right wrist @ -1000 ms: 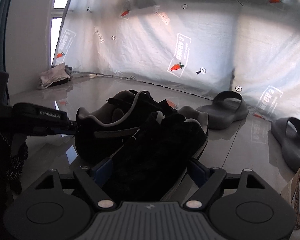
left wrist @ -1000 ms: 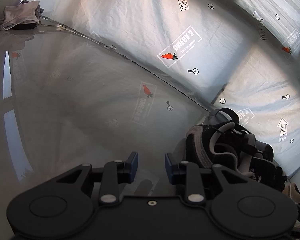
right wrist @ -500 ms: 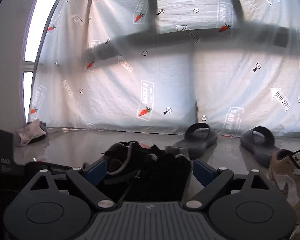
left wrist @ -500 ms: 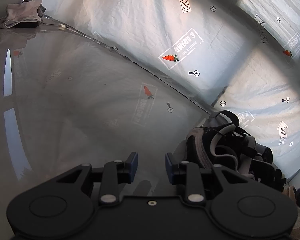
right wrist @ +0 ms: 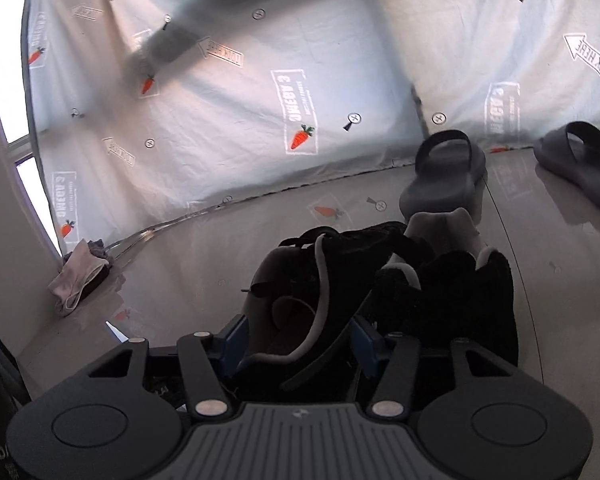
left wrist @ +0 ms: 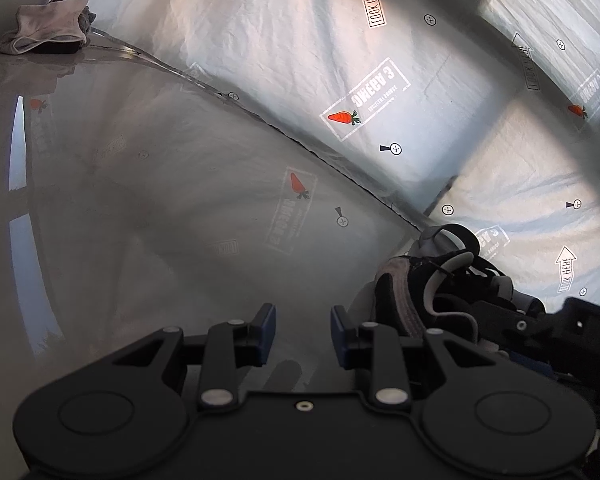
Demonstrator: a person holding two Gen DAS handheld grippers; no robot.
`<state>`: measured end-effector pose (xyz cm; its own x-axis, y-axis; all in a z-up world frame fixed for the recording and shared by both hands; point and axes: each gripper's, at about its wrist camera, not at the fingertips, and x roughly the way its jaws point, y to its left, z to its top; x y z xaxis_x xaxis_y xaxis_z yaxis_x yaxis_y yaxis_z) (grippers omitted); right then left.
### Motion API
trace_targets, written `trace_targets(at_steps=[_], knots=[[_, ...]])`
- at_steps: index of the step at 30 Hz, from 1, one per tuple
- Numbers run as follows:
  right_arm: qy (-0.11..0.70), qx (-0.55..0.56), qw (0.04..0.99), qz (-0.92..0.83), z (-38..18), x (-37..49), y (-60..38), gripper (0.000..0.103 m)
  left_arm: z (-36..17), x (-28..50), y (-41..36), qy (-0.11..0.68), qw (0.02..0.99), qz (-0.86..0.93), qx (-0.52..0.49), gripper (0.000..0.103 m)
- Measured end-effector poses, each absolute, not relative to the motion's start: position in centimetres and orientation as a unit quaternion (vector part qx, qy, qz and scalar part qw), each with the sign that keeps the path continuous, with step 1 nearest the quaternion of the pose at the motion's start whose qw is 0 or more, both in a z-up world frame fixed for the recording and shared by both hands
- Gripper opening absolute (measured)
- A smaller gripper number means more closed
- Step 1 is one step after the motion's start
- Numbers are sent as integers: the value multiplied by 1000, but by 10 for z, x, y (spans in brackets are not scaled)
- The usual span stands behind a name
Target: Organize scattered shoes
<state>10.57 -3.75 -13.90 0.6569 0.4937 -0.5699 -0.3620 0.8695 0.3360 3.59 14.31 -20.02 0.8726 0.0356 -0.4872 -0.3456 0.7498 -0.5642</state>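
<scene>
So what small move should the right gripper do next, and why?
Probably finish closing. The right gripper has just been closing with the black shoe's heel between its jaws, but whether the pads press it yet is unclear.

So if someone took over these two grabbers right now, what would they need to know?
Left gripper: open, empty, over bare floor.
Right gripper: jaws have just been closing on the heel of a black sneaker; the pads look to be pressing it.
Second black sneaker lies close on its right. One grey slide and the other grey slide sit apart by the white sheet.
Done: black pair seems together.
Left: probably straighten this sneaker, then pair the slides.
</scene>
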Motion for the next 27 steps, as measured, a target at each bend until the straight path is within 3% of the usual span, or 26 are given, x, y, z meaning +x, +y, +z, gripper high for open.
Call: trace_targets(at_steps=[8, 15, 23, 25, 27], knots=[[342, -36, 918, 200, -143, 111, 11, 56, -200, 36, 140, 228, 906, 107, -340, 30], [301, -79, 916, 253, -145, 103, 5, 45, -201, 37, 139, 228, 906, 109, -339, 30], [382, -70, 888, 247, -135, 130, 15, 50, -202, 37, 139, 227, 905, 110, -342, 30], [385, -69, 886, 248, -135, 131, 14, 46, -202, 37, 139, 227, 905, 110, -341, 30], [365, -80, 895, 244, -138, 127, 12, 31, -202, 37, 139, 228, 905, 110, -341, 30]])
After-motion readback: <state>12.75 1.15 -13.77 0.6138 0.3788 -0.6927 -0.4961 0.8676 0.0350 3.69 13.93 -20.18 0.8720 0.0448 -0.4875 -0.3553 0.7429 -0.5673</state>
